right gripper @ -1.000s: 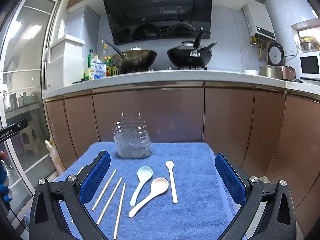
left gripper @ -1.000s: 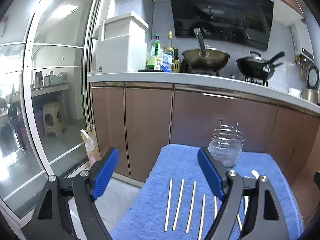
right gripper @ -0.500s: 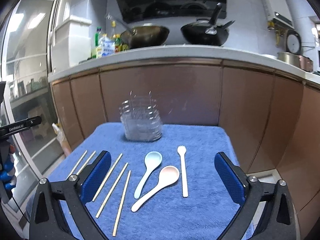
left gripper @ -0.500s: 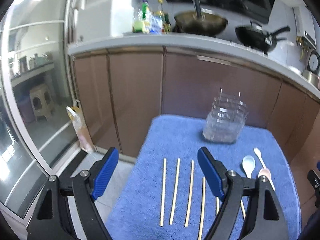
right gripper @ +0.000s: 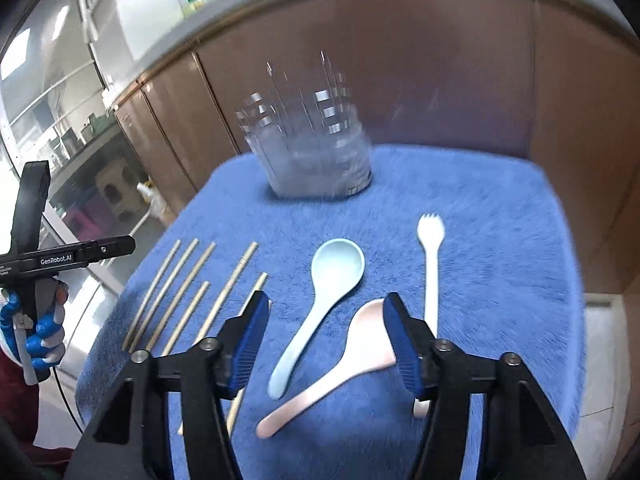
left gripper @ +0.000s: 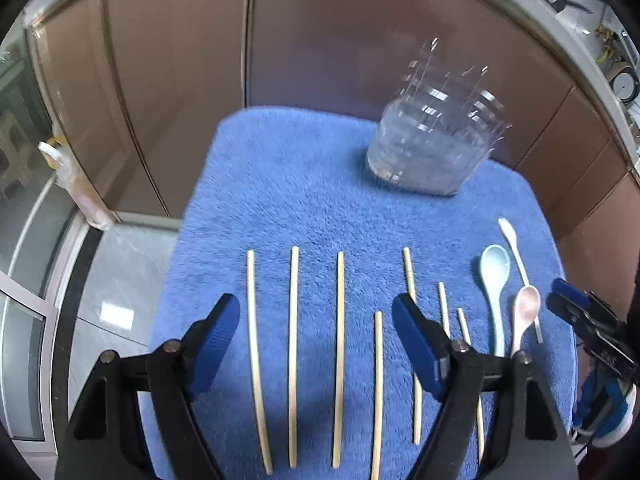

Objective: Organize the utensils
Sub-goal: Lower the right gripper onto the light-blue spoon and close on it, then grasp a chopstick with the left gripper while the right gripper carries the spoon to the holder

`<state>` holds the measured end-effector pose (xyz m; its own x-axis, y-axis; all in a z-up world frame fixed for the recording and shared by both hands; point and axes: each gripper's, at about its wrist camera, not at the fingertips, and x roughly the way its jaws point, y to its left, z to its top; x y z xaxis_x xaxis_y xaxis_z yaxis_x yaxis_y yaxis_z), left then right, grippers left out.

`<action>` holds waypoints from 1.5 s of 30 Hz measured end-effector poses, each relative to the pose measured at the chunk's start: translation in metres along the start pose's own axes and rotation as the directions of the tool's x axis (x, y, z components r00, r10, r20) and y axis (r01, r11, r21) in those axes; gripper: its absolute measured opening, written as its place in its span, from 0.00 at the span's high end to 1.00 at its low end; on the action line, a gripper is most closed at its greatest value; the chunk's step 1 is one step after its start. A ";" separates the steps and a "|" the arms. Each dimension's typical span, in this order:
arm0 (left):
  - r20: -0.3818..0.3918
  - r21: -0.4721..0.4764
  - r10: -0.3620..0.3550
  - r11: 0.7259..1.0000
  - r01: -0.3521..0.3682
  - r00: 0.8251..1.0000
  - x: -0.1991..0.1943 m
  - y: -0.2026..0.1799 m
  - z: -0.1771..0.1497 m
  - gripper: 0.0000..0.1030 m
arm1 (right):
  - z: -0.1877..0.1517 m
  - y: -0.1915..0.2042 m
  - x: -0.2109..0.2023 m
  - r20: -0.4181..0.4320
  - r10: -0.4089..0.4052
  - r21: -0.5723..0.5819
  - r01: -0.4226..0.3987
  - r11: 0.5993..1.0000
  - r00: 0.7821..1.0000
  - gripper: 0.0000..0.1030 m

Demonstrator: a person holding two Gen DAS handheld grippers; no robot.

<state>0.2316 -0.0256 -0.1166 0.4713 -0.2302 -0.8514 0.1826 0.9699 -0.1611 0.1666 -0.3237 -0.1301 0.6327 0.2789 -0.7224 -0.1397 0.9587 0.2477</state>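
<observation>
Several wooden chopsticks (left gripper: 339,340) lie in a row on the blue towel (left gripper: 300,184). My left gripper (left gripper: 316,320) hovers over them, jaws closing, touching none. To the right lie a light blue spoon (left gripper: 494,280), a pink spoon (left gripper: 526,312) and a white fork (left gripper: 518,256). A clear holder (left gripper: 432,148) stands at the back. In the right wrist view my right gripper (right gripper: 325,312) hangs above the light blue spoon (right gripper: 338,264) and the pink spoon (right gripper: 340,376), its jaws closing on nothing. The white fork (right gripper: 430,264) and the chopsticks (right gripper: 180,296) flank them.
Brown cabinet fronts (left gripper: 320,40) rise right behind the towel-covered table. A glass sliding door (left gripper: 24,240) and a tiled floor are off its left edge, with a small bag (left gripper: 68,184) by the cabinet. A gloved hand (right gripper: 36,328) holds the left gripper.
Both grippers have tipped downward and come in closer over the towel. The counter and pans have left the view. The right jaws have narrowed clearly, the left ones slightly.
</observation>
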 end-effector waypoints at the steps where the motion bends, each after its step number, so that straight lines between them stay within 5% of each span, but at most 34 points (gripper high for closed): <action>1: -0.025 -0.008 -0.003 1.000 0.002 1.000 0.008 0.002 0.005 0.36 | 0.005 -0.005 0.012 -0.031 0.014 0.007 -0.014 1.000 0.999 0.54; 13: -0.243 -0.030 -0.007 1.000 0.000 0.970 0.075 0.015 0.033 0.71 | 0.040 -0.037 0.092 -0.227 0.077 0.031 -0.072 0.997 0.971 0.72; 29: -0.313 -0.042 0.012 0.999 -0.027 0.950 0.096 0.018 0.040 0.95 | 0.055 -0.013 0.126 -0.329 0.104 -0.045 -0.126 0.991 0.939 0.92; 36: -0.216 -0.059 0.002 0.998 -0.015 0.976 0.069 0.023 0.034 0.95 | 0.053 0.010 0.105 -0.265 0.058 -0.129 -0.095 0.987 0.962 0.92; 41: -0.022 -0.057 0.002 0.998 -0.004 1.000 0.013 0.026 0.036 0.95 | 0.053 0.024 0.069 -0.161 0.022 -0.163 -0.048 0.985 0.987 0.92; 45: 0.145 -0.053 -0.013 0.998 0.021 0.989 -0.038 0.012 0.053 0.95 | 0.063 0.043 0.032 -0.036 -0.017 -0.200 0.010 0.980 0.999 0.92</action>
<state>0.2615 -0.0093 -0.0604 0.5890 -0.2515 -0.7680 0.1459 0.9678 -0.2050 0.2290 -0.2774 -0.1015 0.6073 0.2639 -0.7493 -0.2832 0.9532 0.1062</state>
